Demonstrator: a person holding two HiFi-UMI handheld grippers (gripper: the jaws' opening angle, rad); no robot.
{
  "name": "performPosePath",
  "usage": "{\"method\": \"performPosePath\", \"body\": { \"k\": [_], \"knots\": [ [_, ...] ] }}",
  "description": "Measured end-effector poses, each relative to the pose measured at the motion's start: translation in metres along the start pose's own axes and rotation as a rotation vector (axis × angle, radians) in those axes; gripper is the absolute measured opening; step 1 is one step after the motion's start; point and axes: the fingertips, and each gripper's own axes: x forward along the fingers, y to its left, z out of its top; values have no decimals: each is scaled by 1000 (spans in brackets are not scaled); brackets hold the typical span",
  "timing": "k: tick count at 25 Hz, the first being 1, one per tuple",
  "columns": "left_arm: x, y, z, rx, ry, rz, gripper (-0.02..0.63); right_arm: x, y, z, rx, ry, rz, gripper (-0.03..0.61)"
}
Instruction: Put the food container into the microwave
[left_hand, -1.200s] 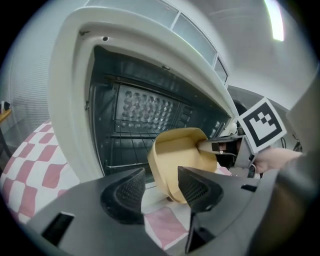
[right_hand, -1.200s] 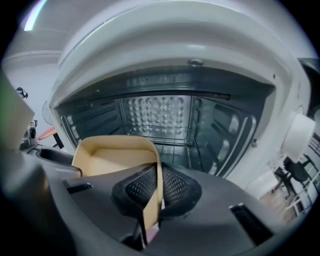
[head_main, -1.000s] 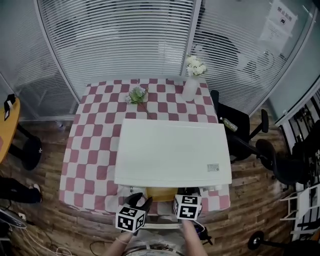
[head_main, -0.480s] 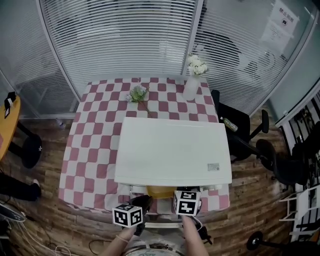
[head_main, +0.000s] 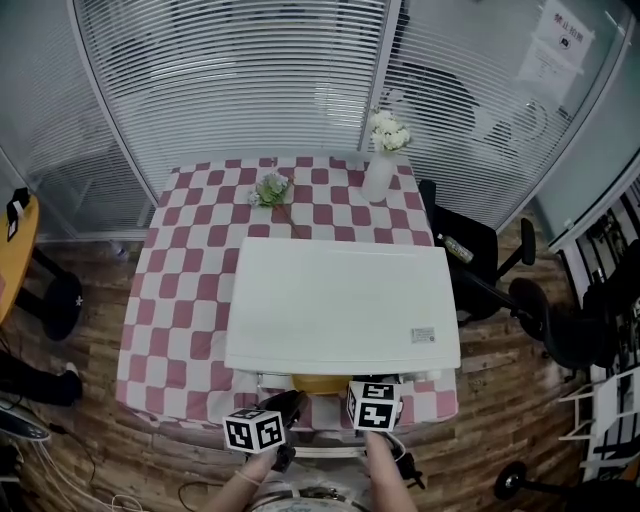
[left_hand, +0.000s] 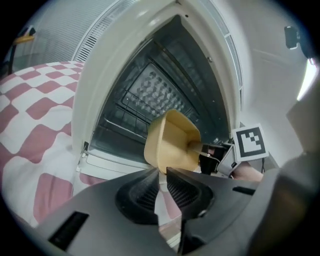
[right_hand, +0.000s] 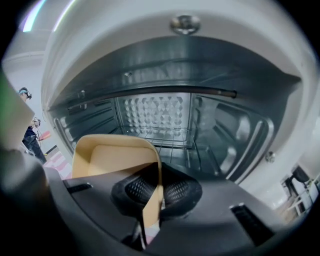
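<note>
A tan food container (head_main: 320, 384) sits at the mouth of the white microwave (head_main: 340, 300), under its top's front edge. My right gripper (head_main: 368, 386) is shut on the container's right wall (right_hand: 150, 200), which stands edge-on between the pads. Past the container (right_hand: 112, 155), the dark cavity and its wire rack (right_hand: 160, 135) are open. My left gripper (head_main: 292, 402) comes in from the left. Its jaws have just been closing and now stand narrow (left_hand: 161, 182), tips on the container's near lower corner (left_hand: 170, 142). The right gripper (left_hand: 210, 157) shows beyond it.
The microwave stands on a red-and-white checked table (head_main: 180, 290). At the back of the table are a white vase of flowers (head_main: 382, 165) and a loose flower sprig (head_main: 272, 190). Dark office chairs (head_main: 470, 250) stand to the right. Slatted blinds run behind.
The left gripper's jaws went from wide open to nearly closed and the gripper rolled, so its marker cube now sits flatter and lower. The right gripper and container stayed put.
</note>
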Motion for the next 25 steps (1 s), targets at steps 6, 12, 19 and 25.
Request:
{"method": "performPosePath", "body": {
  "k": [6, 12, 19, 25],
  "knots": [
    [2, -4, 14, -104, -34, -26, 44, -1, 11, 11, 34, -57, 153, 125],
    [7, -9, 26, -186, -75, -56, 41, -5, 14, 21, -34, -113, 190, 246],
    [11, -7, 40, -208, -104, -61, 40, -19, 22, 30, -124, -177, 219, 298],
    [14, -8, 53, -259, -143, -65, 34, -32, 16, 30, -175, -165, 192, 305]
  ]
}}
